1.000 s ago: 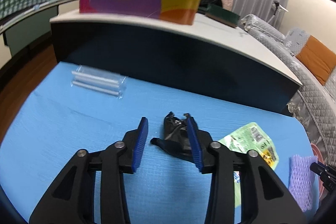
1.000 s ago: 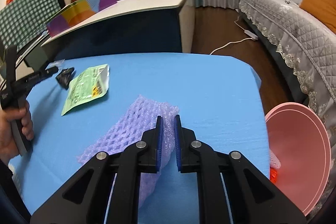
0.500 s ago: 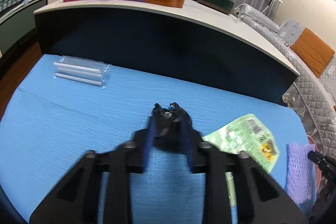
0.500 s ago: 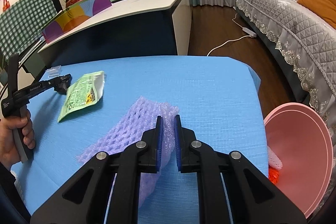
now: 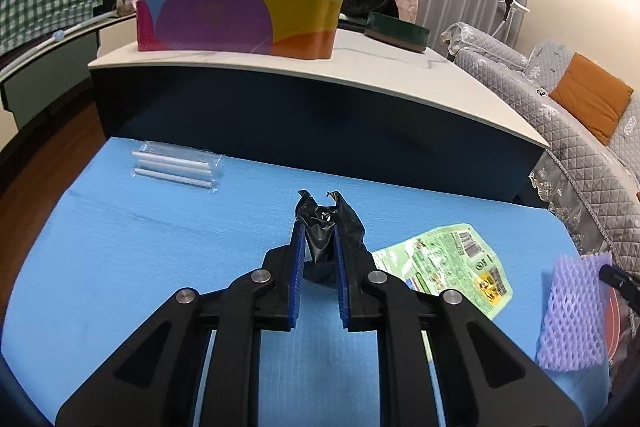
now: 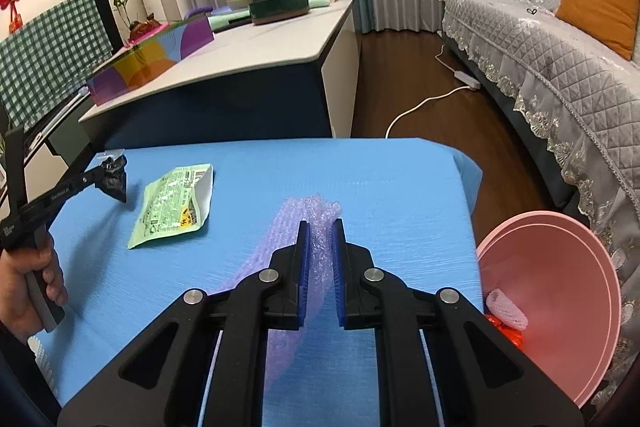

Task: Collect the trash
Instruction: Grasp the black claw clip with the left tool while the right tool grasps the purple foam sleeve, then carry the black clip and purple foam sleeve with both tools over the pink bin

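Basin (image 6: 560, 291), pink, sits off surface's right edge, nearest right gripper (image 6: 319, 251); its fingers pinch purple foam net (image 6: 280, 227). Left gripper (image 5: 319, 247), farther from basin, fingers just closed on crumpled black wrapper (image 5: 320, 227).

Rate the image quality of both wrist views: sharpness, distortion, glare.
Left wrist view: sharp, black wrapper crisp between the left gripper pads; fisheye bends the desk edge. Right wrist view: equally sharp, dark vignette corners, soft sheen on the blue tablecloth.
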